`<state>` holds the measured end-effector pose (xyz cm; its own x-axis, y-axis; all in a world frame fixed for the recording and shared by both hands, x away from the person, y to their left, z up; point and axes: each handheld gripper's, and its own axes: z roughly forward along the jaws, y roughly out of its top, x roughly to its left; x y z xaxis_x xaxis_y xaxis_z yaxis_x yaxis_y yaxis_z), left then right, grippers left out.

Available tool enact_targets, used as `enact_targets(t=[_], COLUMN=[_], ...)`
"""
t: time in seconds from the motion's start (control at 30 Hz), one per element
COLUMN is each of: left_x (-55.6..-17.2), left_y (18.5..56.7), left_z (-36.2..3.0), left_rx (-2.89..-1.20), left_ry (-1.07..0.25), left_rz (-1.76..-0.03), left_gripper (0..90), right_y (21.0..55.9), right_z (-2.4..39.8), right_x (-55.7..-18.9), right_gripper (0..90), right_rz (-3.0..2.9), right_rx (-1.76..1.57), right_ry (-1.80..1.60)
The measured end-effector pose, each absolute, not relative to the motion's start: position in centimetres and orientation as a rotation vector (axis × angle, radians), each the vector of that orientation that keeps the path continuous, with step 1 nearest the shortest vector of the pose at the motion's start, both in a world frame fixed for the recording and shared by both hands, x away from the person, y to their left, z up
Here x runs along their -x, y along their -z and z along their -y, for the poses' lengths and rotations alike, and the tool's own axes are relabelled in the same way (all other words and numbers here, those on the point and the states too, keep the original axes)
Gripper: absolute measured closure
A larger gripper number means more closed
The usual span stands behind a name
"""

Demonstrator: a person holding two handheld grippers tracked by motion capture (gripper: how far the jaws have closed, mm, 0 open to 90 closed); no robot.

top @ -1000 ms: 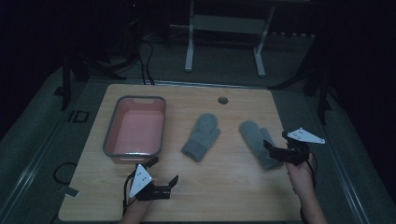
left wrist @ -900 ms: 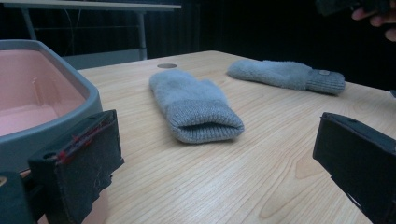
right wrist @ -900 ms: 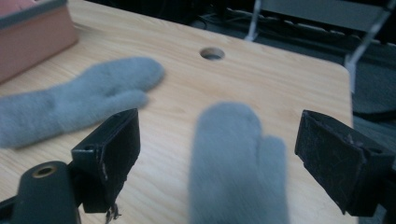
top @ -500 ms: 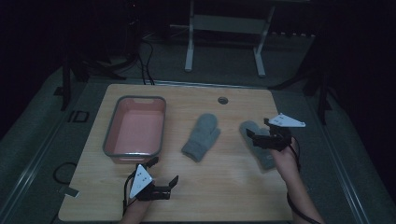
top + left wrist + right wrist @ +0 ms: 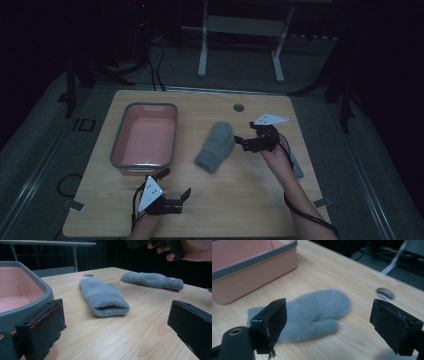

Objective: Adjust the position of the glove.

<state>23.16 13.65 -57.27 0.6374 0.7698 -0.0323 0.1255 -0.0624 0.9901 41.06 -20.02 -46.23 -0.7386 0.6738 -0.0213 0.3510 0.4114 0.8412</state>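
Though fuzzy, grey knit mitten (image 5: 216, 147)

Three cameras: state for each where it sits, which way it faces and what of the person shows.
High view: above the person's side, looking forward and down on the table; both forearms, left gripper and right gripper show.
Left gripper view: low by the pink tub, facing the near mitten and far mitten; own open jaws, the other hand.
Right gripper view: above the table, facing the near mitten and tub; own open jaws.
All share the near mitten and tub.
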Motion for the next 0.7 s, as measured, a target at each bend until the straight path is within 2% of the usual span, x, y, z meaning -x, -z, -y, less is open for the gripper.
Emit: enact_targets(t=[0.37,0.7], left_x=[-23.2,-23.2], left_y=[57.3,57.3], left_z=[-13.7,-13.7], left_rx=[-1.576,-1.573], left_ry=[-0.616,-0.604], left_rz=[-0.763,-0.763], left_gripper=[1.5,1.5], right_y=[48.7,51.7], right_z=[16.1,13.7], right_x=[-43.0,-45.5], right_gripper=[13.8,13.9], right_rz=[-2.423,-2.48], right_rx=[-0.809,-0.885], right_ry=[-1.212,-1.185])
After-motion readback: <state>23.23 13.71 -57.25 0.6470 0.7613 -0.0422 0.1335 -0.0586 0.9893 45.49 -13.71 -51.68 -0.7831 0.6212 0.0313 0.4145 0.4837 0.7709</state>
